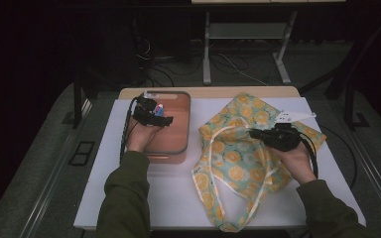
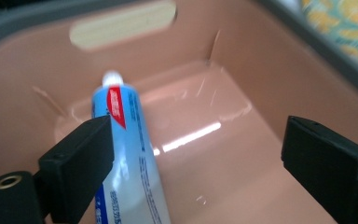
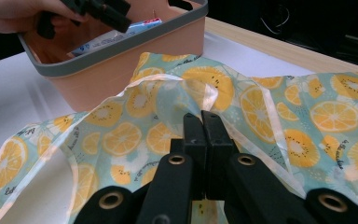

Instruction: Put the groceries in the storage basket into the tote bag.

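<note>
A white table [image 1: 178,198] with a wooden far edge is seen in a dark room, with grey floor around it and cables behind. On its left part a pink bin [image 1: 178,148] with a grey rim is set; on its right part a bag [image 1: 228,163] printed with orange slices is spread, its pale handles looped toward the near edge.

The left gripper [image 1: 159,120] is held over the bin by the left hand [image 1: 140,136]. In the left gripper view its jaws are seen spread wide, nothing being gripped. A blue and white tube [image 2: 129,158] with a red mark and a white cap is seen lying on the bin's floor, cap toward the far wall; the left-hand jaw is seen in front of it, but contact cannot be told.

The right gripper [image 1: 254,133] is held over the bag by the right hand [image 1: 297,161]. In the right gripper view its jaws are seen pressed together, with the bag's fabric gathered at their tips; the fabric seems to be pinched there.
</note>
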Motion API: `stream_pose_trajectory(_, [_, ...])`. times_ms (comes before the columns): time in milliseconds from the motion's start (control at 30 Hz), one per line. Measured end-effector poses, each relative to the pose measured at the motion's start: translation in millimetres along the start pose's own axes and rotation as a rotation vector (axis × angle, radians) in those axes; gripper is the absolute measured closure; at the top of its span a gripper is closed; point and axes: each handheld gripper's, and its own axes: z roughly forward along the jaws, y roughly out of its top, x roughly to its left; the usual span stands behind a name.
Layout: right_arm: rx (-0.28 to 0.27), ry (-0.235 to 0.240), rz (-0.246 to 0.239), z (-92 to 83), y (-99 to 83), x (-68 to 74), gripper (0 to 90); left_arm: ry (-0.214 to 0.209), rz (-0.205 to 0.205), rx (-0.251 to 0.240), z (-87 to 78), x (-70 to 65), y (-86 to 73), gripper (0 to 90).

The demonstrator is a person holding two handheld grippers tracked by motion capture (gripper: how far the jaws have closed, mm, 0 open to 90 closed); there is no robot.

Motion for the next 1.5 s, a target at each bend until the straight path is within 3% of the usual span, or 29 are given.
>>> stream_pose_trajectory(233, [0.005, 0.002, -0.001, 0.8, -0.7, 0.4, 89.7, 0.069, 0.049, 0.068, 10.4, -3.1, -0.1, 6.6])
stream_pose_trajectory(367, [0.005, 0.003, -0.001, 0.4, -0.8, 0.2, 89.7, 0.072, 0.055, 0.096, 15.3, -5.7, -0.4, 6.3])
stream_pose_trajectory(500, [0.003, 0.001, -0.001, -0.1, -0.9, -0.2, 89.7, 0.006, 0.029, 0.072, 13.2, -5.2, -0.8, 9.8])
stream_pose_trajectory(567, [0.004, 0.000, -0.001, -0.1, -1.1, -0.4, 89.6, -0.056, 0.010, 0.092, 14.7, -3.5, -2.6, 15.6])
stream_pose_trajectory(600, [0.004, 0.000, 0.000, 0.0, -1.1, -0.2, 89.6, -0.047, 0.027, 0.108, 15.7, -4.1, -2.6, 16.5])
stream_pose_trajectory(667, [0.003, 0.000, -0.001, 0.0, -1.0, -0.1, 89.6, 0.030, 0.055, 0.066, 11.0, -6.5, 0.2, 16.3])
stream_pose_trajectory(733, [0.004, 0.001, 0.001, 0.1, -1.1, -0.3, 89.6, 0.102, 0.057, 0.069, 9.6, -4.4, 0.8, 12.9])
stream_pose_trajectory(767, [0.006, 0.003, 0.002, 0.5, -1.2, -0.3, 89.6, 0.126, 0.054, 0.091, 11.1, -3.2, 0.5, 9.9])
stream_pose_trajectory(800, [0.008, 0.003, 0.001, 0.9, -1.4, -0.2, 89.6, 0.122, 0.060, 0.106, 12.7, -3.8, 0.6, 9.9])
stream_pose_trajectory(900, [0.010, 0.005, 0.001, 1.7, -1.7, 0.5, 89.6, 0.185, 0.122, 0.197, 23.5, -10.9, 0.9, 7.5])
stream_pose_trajectory(967, [0.010, 0.005, 0.000, 1.9, -1.8, 0.5, 89.6, 0.199, 0.122, 0.237, 27.4, -11.3, 1.0, 6.0])
stream_pose_trajectory(1133, [0.010, 0.007, -0.001, 1.8, -1.8, 1.1, 89.6, 0.203, 0.077, 0.293, 33.3, -10.9, 2.2, 2.5])
stream_pose_trajectory(1233, [0.008, 0.007, 0.000, 1.5, -1.7, 0.8, 89.6, 0.155, 0.054, 0.317, 34.9, -11.5, 0.3, 9.3])
stream_pose_trajectory(1333, [0.007, 0.006, 0.000, 1.2, -1.7, 0.6, 89.6, 0.113, 0.019, 0.282, 32.7, -9.4, -2.0, 12.1])
stream_pose_trajectory(1500, [0.009, 0.006, 0.000, 1.7, -1.8, 0.8, 89.6, 0.066, 0.022, 0.262, 27.7, -8.9, -4.0, 20.4])
